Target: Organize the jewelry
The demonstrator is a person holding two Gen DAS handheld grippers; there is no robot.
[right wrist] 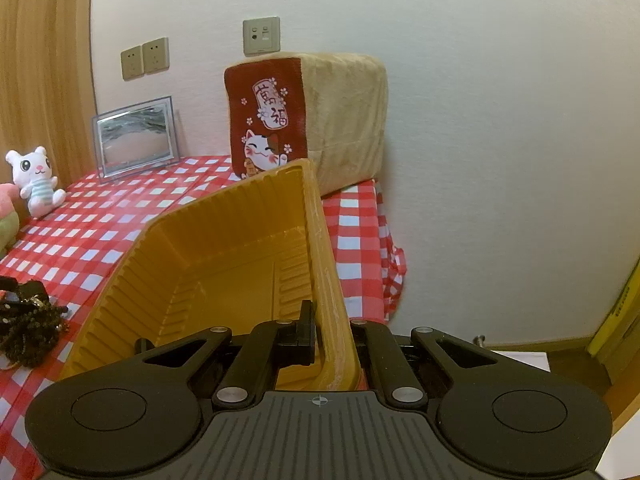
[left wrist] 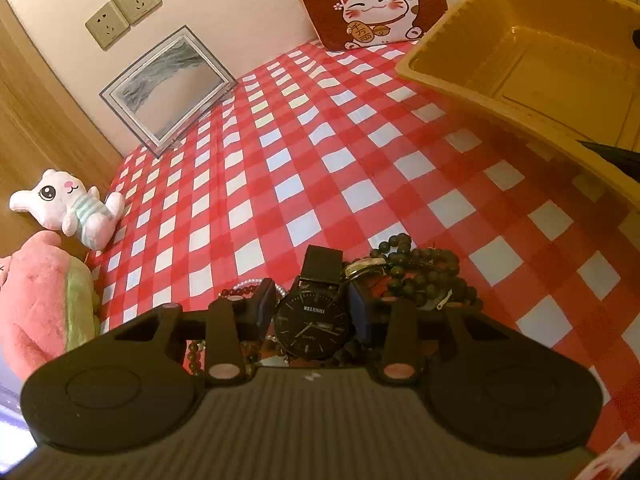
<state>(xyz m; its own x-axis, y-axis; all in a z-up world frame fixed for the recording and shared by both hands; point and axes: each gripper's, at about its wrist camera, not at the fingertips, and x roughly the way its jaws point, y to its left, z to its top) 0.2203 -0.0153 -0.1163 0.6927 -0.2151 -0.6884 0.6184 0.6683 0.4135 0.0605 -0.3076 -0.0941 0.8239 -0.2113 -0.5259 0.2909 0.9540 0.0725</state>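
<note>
A black watch (left wrist: 314, 326) with a dark dial lies on a heap of jewelry on the red-checked tablecloth (left wrist: 320, 140). My left gripper (left wrist: 311, 300) has a finger pressed against each side of the watch case. Dark bead bracelets (left wrist: 420, 276) lie right of it, and a red bead bracelet (left wrist: 240, 290) left of it. My right gripper (right wrist: 330, 340) is shut on the side wall of a yellow plastic tray (right wrist: 224, 248), one finger inside and the other hidden behind the wall. The tray (left wrist: 520, 60) is tilted, open side toward the jewelry heap (right wrist: 28, 328).
A white plush cat (left wrist: 68, 204) and a pink plush (left wrist: 40, 300) lie at the table's left edge. A framed picture (left wrist: 168, 88) and a lucky-cat cushion (right wrist: 308, 120) lean on the back wall. The table's right edge (right wrist: 384, 240) drops beside the tray.
</note>
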